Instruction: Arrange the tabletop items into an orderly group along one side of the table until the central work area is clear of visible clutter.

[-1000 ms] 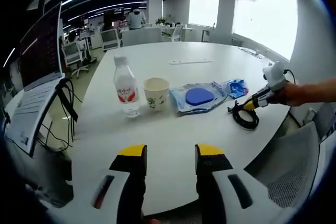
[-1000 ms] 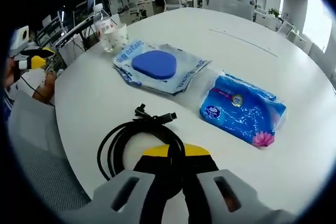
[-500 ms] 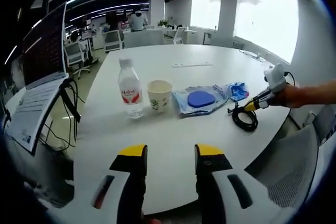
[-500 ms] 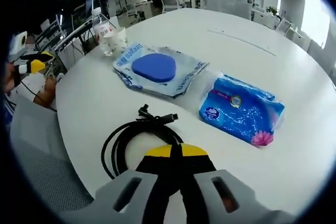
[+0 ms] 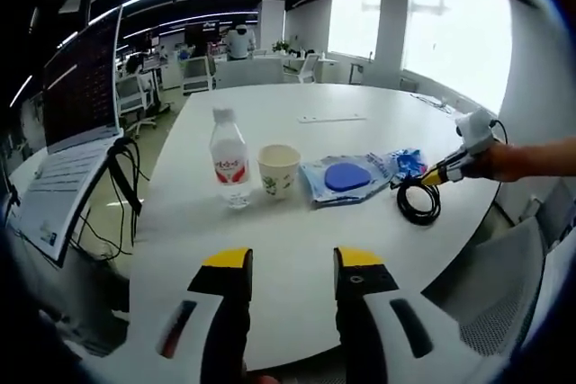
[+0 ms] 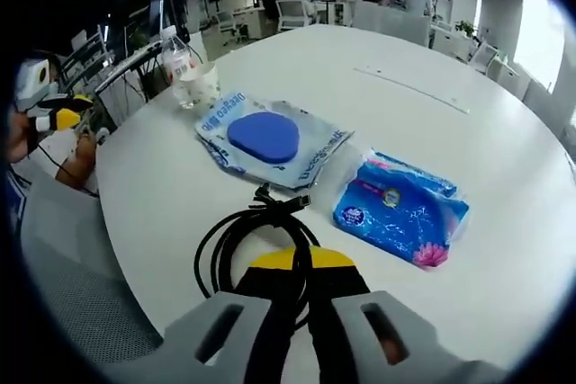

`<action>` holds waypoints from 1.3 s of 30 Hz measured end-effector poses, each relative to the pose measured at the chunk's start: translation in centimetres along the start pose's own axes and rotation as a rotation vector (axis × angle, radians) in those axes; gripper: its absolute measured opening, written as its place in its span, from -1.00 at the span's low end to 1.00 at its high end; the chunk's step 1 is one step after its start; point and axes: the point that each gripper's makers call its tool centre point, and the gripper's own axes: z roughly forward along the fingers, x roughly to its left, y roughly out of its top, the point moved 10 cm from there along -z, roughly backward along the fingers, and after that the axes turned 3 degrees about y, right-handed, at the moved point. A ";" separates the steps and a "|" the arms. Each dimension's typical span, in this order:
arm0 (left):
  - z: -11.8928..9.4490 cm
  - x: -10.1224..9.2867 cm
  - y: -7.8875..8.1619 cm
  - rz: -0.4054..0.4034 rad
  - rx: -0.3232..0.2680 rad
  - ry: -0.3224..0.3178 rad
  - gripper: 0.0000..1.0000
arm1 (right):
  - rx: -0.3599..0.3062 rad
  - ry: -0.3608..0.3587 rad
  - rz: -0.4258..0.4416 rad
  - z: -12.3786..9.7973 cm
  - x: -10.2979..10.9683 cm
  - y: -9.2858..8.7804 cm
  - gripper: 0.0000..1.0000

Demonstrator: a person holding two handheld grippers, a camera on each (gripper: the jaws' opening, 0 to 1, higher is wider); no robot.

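Note:
A round white table carries a row of items: a water bottle, a paper cup, a blue pad in a clear packet and a blue tissue pack. A black cable coil lies at the right end. A hand holds my right gripper over the coil. My left gripper stands open above the near table edge, holding nothing. In the right gripper view, my right gripper is shut on the cable coil, with the packet, tissue pack and bottle beyond.
A thin white strip lies on the table's far side. A screen on a stand with dangling cables is at the left. A grey mesh chair stands by the table's right edge. Office desks and people are far behind.
My right gripper stays shut on the cable, and the coil's plug ends now lie closer to the blue pad packet. The left gripper view has drawn back slightly; its jaws remain open.

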 end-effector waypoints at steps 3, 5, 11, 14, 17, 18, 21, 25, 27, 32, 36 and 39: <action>-0.1 0.2 0.0 -0.007 -0.004 0.003 -0.30 | 0.011 -0.014 0.001 -0.1 -0.2 -0.1 -1.00; -0.1 0.3 -0.1 -0.010 -0.004 0.005 -0.30 | 0.017 -0.026 0.008 0.0 -0.4 -0.2 -1.00; -0.3 0.5 -0.2 -0.012 -0.003 0.005 -0.30 | 0.038 -0.045 0.021 0.3 -0.6 -0.4 -1.00; -0.3 0.6 -0.2 -0.013 -0.002 0.005 -0.30 | 0.044 -0.052 0.024 0.5 -0.8 -0.5 -0.99; -0.3 0.7 0.0 -0.011 -0.005 0.004 -0.30 | 0.041 -0.059 0.030 0.6 -1.0 -0.4 -0.99; -0.3 0.7 0.0 -0.008 -0.004 0.003 -0.29 | 0.042 -0.060 0.035 0.8 -1.2 -0.5 -0.99; -0.2 0.8 -0.1 -0.011 -0.001 0.004 -0.29 | 0.049 -0.071 0.032 0.9 -1.3 -0.4 -0.97; 0.1 0.8 -0.2 -0.013 0.009 0.003 -0.29 | 0.030 -0.068 0.071 0.8 -1.4 -0.7 -1.00; 0.4 0.7 -0.1 -0.019 0.008 -0.003 -0.28 | 0.034 -0.079 0.068 0.7 -1.4 -0.7 -1.00; 1.1 0.9 0.5 -0.021 0.007 -0.008 -0.28 | 0.021 -0.092 0.077 0.1 -1.6 -0.8 -1.00; 1.5 0.8 1.1 -0.018 -0.004 -0.015 -0.28 | 0.011 -0.103 0.088 -0.5 -1.8 -0.9 -1.00; 1.6 0.7 1.6 -0.014 -0.012 -0.022 -0.28 | 0.008 -0.111 0.086 -0.9 -1.8 -1.0 -1.00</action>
